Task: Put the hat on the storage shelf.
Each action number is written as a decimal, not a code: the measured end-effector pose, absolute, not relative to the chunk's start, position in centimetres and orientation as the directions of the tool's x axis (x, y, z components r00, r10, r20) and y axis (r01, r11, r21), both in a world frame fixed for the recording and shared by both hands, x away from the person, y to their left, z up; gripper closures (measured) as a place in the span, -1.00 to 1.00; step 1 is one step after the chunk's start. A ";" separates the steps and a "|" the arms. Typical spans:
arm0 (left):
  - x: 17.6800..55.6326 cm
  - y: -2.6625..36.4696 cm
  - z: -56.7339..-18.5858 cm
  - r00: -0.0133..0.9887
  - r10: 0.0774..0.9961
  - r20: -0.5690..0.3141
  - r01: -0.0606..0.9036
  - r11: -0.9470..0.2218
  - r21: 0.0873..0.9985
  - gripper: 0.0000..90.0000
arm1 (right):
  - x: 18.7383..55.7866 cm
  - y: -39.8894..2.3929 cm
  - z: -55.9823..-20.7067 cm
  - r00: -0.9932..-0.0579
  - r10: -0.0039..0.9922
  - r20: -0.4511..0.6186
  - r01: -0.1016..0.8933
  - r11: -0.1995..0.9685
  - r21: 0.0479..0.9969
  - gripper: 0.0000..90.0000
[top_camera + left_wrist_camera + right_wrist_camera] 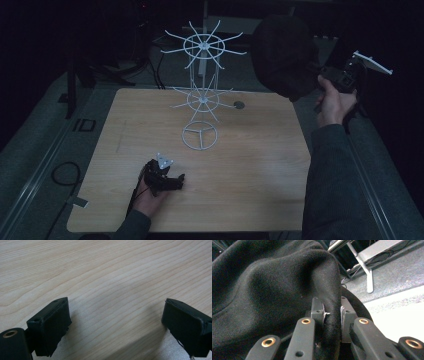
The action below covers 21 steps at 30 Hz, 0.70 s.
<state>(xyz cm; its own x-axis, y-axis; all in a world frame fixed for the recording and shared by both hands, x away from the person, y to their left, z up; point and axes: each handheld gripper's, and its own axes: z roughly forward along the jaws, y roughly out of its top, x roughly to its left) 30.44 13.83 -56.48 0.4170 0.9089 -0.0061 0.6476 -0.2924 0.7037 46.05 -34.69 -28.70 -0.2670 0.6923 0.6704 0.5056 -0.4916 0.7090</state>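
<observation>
**At the far right of the worktop: black hat held up, not yet hung**

At the right edge of the worktop (125, 200), a black fabric hat (282, 55) is held in the air by the right hand-held gripper (325, 75). Its jaws are clamped on a fold of the hat's edge, seen pinched between the pads in the right gripper view (332, 322).

The white wire rack (202, 75) is stood at the far middle of the worktop; both tiers of prongs look bare. The hat is kept level with the upper tier but well apart from it, to its right.

The left hand-held gripper (167, 180) is rested on the near worktop with jaws spread wide, nothing between them.

Judged status: pick-up done. Left: hat to be carried over and set on a prong, then released.
</observation>
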 end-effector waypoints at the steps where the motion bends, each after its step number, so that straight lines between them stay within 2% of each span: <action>1: 30.4 13.8 -56.5 0.417 0.909 -0.006 0.648 -0.292 0.704 -0.81 | 46.0 -34.6 -28.6 -0.271 0.692 0.669 0.504 -0.490 0.711 0.75; 21: 30.4 13.8 -56.5 0.417 0.909 -0.006 0.648 -0.293 0.703 -0.81 | 46.4 -31.0 -28.0 -0.322 0.684 0.655 0.534 -0.440 0.722 0.74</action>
<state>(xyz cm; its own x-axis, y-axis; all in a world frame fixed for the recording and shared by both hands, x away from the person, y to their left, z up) 30.44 13.83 -56.47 0.4174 0.9087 -0.0060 0.6480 -0.2930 0.7030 46.44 -31.03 -28.03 -0.3223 0.6837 0.6547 0.5336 -0.4401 0.7222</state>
